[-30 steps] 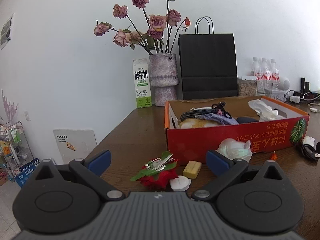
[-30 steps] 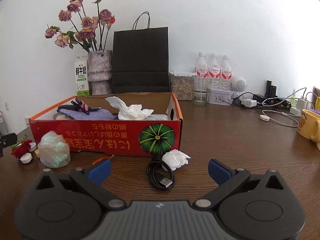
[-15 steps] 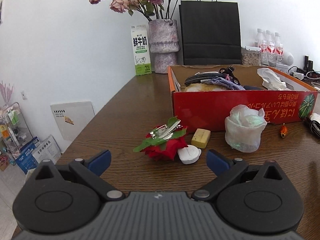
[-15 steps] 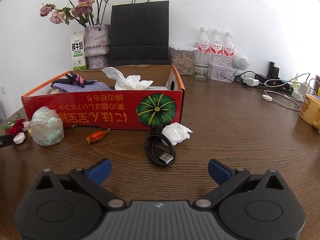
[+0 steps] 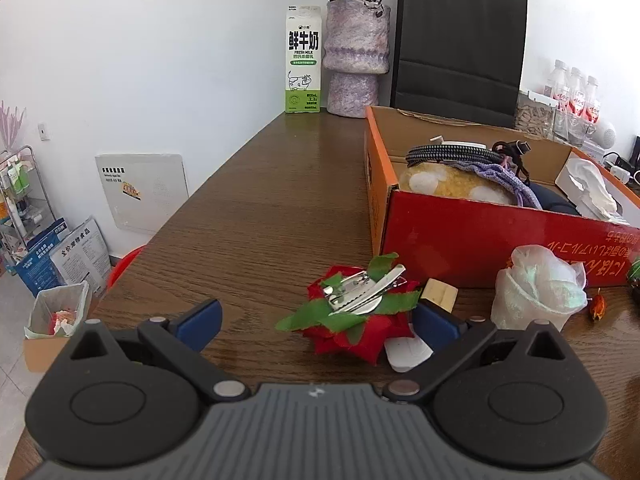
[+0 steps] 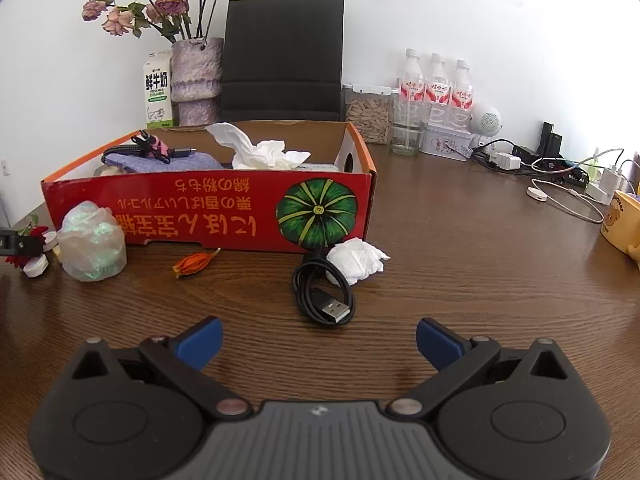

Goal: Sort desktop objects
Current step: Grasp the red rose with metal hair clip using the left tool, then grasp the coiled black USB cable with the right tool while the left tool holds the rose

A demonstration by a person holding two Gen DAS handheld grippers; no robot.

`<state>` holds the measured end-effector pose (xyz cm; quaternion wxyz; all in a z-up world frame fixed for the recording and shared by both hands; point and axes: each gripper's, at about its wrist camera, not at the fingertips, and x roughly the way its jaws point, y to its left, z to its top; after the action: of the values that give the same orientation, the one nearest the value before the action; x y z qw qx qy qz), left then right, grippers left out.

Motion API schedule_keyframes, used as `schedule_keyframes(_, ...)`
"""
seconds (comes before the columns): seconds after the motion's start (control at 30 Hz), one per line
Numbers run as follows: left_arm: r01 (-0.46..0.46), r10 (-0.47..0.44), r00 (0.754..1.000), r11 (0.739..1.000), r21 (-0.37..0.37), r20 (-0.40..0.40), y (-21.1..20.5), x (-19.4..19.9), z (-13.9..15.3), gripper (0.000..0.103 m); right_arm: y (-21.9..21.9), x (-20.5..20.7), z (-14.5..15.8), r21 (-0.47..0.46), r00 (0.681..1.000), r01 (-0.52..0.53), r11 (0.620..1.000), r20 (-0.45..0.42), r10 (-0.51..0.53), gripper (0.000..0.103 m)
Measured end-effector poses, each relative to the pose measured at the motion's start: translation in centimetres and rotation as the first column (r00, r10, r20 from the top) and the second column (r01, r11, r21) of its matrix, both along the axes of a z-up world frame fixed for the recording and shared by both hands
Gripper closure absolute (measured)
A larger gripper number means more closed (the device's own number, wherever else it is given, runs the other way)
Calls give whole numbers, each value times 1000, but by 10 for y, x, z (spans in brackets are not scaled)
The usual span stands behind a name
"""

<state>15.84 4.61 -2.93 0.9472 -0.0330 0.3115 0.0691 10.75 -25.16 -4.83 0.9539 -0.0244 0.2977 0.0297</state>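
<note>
Red fabric flower (image 5: 352, 320) with its metal clip sits between the left gripper (image 5: 316, 320)'s wide-open jaws on the counter (image 5: 256, 216), where closing carelessly could nudge the white cap (image 5: 406, 354) away.

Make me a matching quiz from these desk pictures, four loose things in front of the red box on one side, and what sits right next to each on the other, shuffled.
Things:
1. red fabric flower with metal hair clip
2. coiled black USB cable
3. dried orange flower bud
4. small tan wooden block

Places:
A. touching a crumpled white tissue
B. between the open fingers of the left hand-held gripper
C. lying alone on the wooden table, right of the clear plastic bag bundle
D. near the red cardboard box corner, behind the right blue finger in the left wrist view

Pairs: 1-B, 2-A, 3-C, 4-D
</note>
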Motion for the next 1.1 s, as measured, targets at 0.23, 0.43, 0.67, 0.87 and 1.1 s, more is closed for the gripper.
schedule_keyframes(0.23,11,-9,1000,996,-86,23,7,3,-4,3,-1,3,0,15,1000,-14,1000,-17,14,0)
schedule_keyframes(0.43,12,-10,1000,996,-94,21,7,2,-4,39,-2,4,-1,19,1000,-18,1000,-23,18,0)
schedule_keyframes(0.67,1,4,999,992,-127,39,12,-5,-4,60,-2,4,-1,20,1000,-17,1000,-25,18,0)
schedule_keyframes(0.87,-17,31,995,991,-133,99,12,-20,1,63,-2,4,-1,22,1000,-14,1000,-25,14,0)
schedule_keyframes(1.1,-9,25,992,992,-127,120,7,-31,3,62,-6,5,0,29,1000,-10,1000,-22,10,0)
